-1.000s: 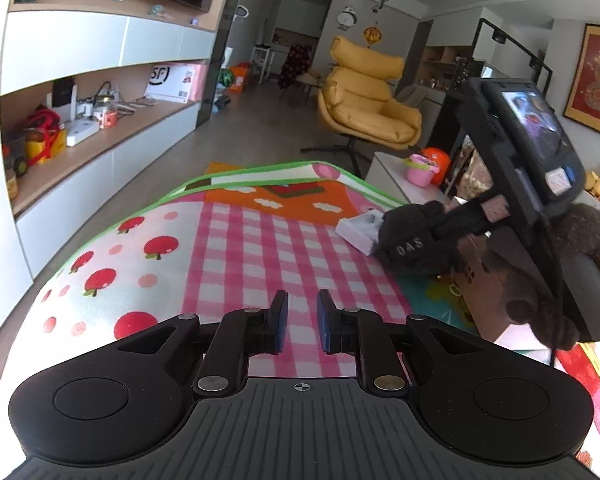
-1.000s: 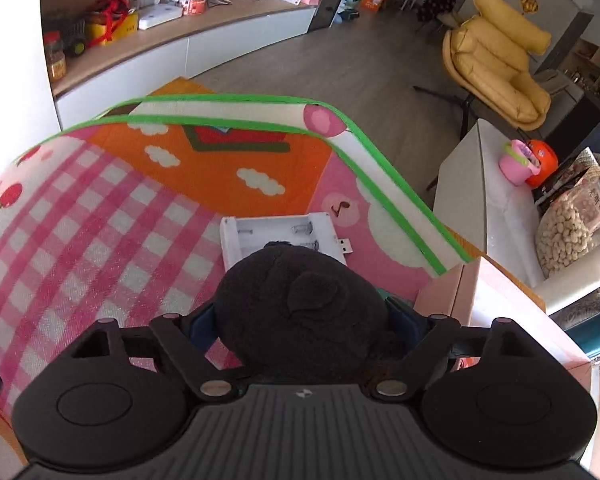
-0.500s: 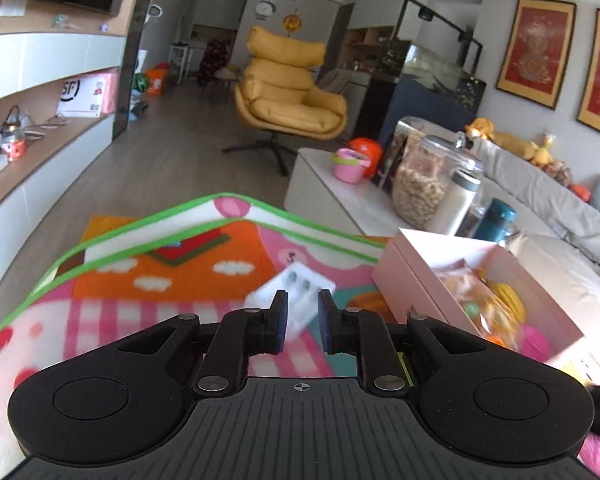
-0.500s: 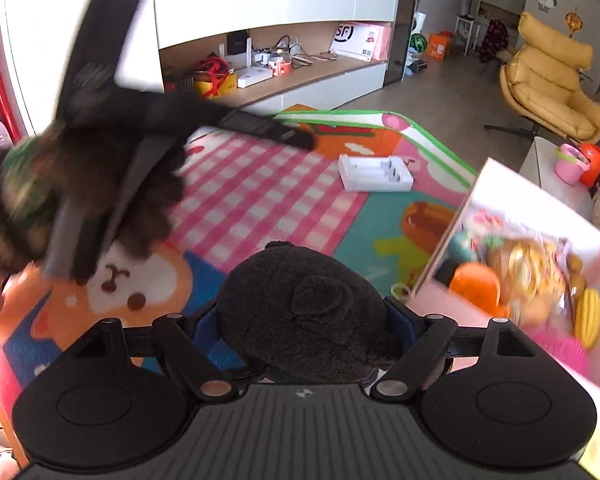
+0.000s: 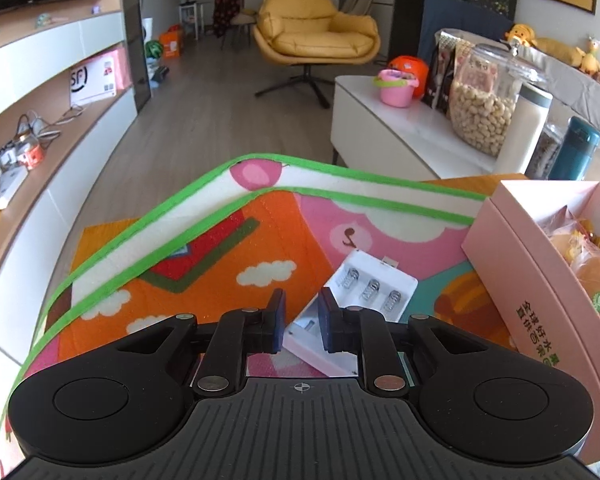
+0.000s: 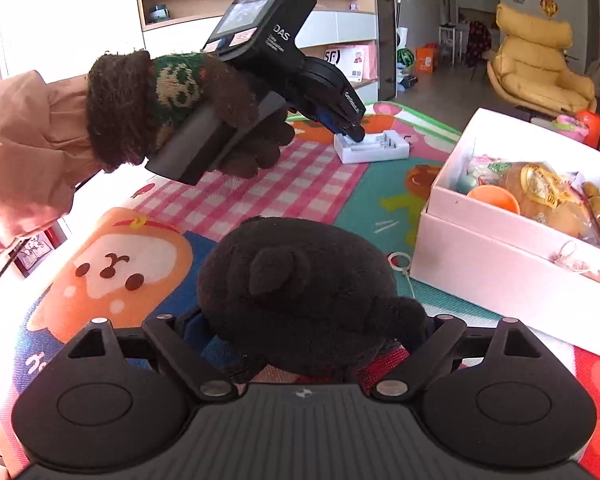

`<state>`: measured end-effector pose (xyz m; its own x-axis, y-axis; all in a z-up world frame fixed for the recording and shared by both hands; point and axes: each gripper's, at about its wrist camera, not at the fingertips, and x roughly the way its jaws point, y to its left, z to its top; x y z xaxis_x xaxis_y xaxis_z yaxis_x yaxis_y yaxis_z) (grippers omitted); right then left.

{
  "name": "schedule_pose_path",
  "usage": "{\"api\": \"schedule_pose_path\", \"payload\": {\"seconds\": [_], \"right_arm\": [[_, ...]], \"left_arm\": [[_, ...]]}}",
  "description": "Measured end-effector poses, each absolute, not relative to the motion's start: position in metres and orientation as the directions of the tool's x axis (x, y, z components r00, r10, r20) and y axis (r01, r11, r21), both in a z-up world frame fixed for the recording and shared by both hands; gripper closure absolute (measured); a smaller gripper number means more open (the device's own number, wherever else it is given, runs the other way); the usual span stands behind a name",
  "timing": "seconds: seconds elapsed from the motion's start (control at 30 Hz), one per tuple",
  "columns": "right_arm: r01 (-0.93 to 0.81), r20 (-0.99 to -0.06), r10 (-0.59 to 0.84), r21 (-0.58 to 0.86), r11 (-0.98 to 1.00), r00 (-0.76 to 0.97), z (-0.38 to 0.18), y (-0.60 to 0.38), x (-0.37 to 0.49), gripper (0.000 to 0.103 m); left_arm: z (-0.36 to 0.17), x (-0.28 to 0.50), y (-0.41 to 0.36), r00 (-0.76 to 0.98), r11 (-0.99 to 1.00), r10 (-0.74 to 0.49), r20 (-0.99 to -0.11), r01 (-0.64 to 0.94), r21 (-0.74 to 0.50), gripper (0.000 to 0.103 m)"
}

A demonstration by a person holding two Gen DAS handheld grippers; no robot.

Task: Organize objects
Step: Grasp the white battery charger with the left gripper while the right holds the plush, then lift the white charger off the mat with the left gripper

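Note:
My right gripper [image 6: 304, 320] is shut on a black plush bear [image 6: 300, 292] and holds it above the play mat, left of the open pink box [image 6: 500, 256] that holds snacks and toys. My left gripper [image 5: 302, 326] is slightly open, its jaws straddling one end of a white battery charger [image 5: 364, 292] that lies on the mat; I cannot tell if the pads touch it. In the right wrist view the left gripper [image 6: 350, 126] hovers over the charger [image 6: 374, 150], held in a gloved hand.
The pink box [image 5: 540, 288] stands just right of the charger. A white low table [image 5: 400, 132] with a nut jar, bottles and a pink bucket stands beyond the mat. A yellow armchair [image 5: 316, 36] and wall shelves are farther off.
My left gripper has swung right and down onto the white charger. My right gripper has carried the plush bear back and right, beside the pink box.

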<state>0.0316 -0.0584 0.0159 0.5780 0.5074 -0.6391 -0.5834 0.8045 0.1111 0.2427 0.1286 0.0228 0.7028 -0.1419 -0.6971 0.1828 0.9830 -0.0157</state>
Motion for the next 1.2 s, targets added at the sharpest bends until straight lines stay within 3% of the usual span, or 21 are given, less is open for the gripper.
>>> {"api": "schedule_pose_path", "payload": {"seconds": [0.17, 0.33, 0.6, 0.83, 1.0, 1.07, 1.2], "right_arm": [[-0.581, -0.635, 0.512, 0.121, 0.805, 0.578, 0.014, -0.058, 0.033, 0.014], [-0.579, -0.63, 0.5, 0.096, 0.81, 0.595, 0.015, -0.057, 0.029, 0.015], [-0.563, -0.642, 0.45, 0.034, 0.826, 0.621, 0.016, -0.071, 0.002, 0.018], [-0.442, -0.652, 0.337, 0.003, 0.897, 0.679, 0.015, -0.105, 0.002, 0.018], [-0.399, -0.675, 0.274, -0.033, 0.916, 0.685, 0.009, -0.098, 0.017, 0.01], [-0.38, -0.682, 0.245, -0.051, 0.924, 0.689, 0.007, -0.095, 0.021, 0.002], [-0.369, -0.696, 0.262, -0.005, 0.929, 0.669, 0.005, -0.101, 0.027, 0.0]], "left_arm": [[0.025, 0.218, 0.132, 0.673, 0.974, -0.186, -0.716, 0.223, -0.043, 0.086], [0.025, 0.154, 0.133, 0.673, 0.96, -0.202, -0.711, 0.28, -0.008, 0.086], [0.025, 0.051, 0.142, 0.654, 0.944, -0.275, -0.705, 0.323, -0.068, 0.086], [0.024, 0.02, 0.133, 0.677, 0.953, -0.262, -0.687, 0.296, -0.071, 0.088], [0.025, 0.017, 0.122, 0.678, 0.953, -0.252, -0.69, 0.299, -0.054, 0.088], [0.025, 0.016, 0.116, 0.677, 0.952, -0.25, -0.692, 0.303, -0.048, 0.088], [0.025, 0.016, 0.101, 0.675, 0.948, -0.247, -0.695, 0.317, -0.03, 0.088]]}}
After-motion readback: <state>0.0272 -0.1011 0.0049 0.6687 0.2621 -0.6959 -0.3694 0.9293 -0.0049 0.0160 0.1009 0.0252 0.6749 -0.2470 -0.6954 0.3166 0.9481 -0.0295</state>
